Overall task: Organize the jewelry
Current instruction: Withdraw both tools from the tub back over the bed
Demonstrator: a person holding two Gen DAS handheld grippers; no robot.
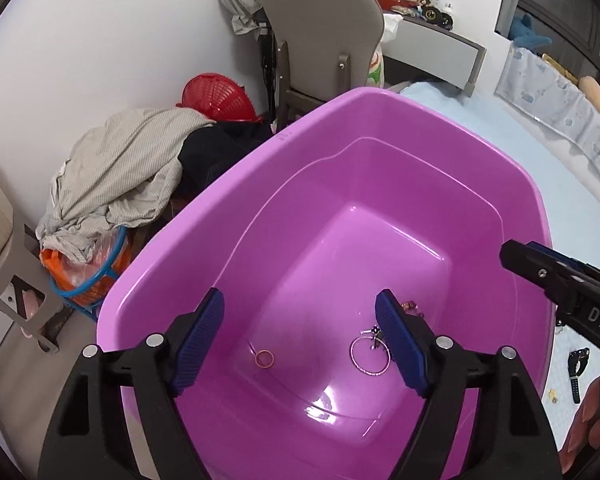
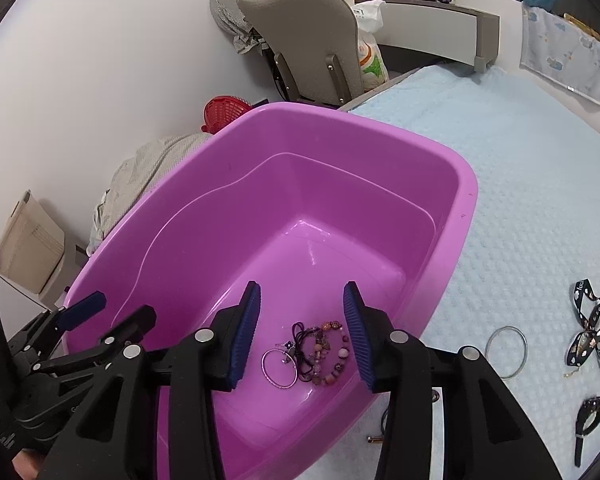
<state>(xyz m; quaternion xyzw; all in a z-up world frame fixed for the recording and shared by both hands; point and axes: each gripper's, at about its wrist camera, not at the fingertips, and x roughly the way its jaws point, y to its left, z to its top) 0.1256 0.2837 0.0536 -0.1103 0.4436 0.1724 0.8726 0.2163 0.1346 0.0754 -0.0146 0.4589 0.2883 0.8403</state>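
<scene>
I judge I'm partway through gathering the jewelry into the glossy purple plastic tub (image 2: pixel 452 216) on the pale blue textured bedspread (image 2: pixel 520 168): a thin silver bangle (image 2: pixel 279 369), a string of pink and brown beads (image 2: pixel 332 354) tangled with a dark cord, and a small orange ring (image 1: pixel 264 359) already lie on its floor. My left gripper (image 1: pixel 300 344) hangs over the tub with its blue ribbed pads spread wide and nothing between them; my right gripper (image 2: pixel 302 336) is likewise agape and empty above the pile. Next I'd swing the right one out to the large plain metal hoop (image 2: pixel 505 352) lying on the bedspread just beside the tub, near a black patterned ribbon (image 2: pixel 590 332) and what may be a watch strap, though that edge is distorted
</scene>
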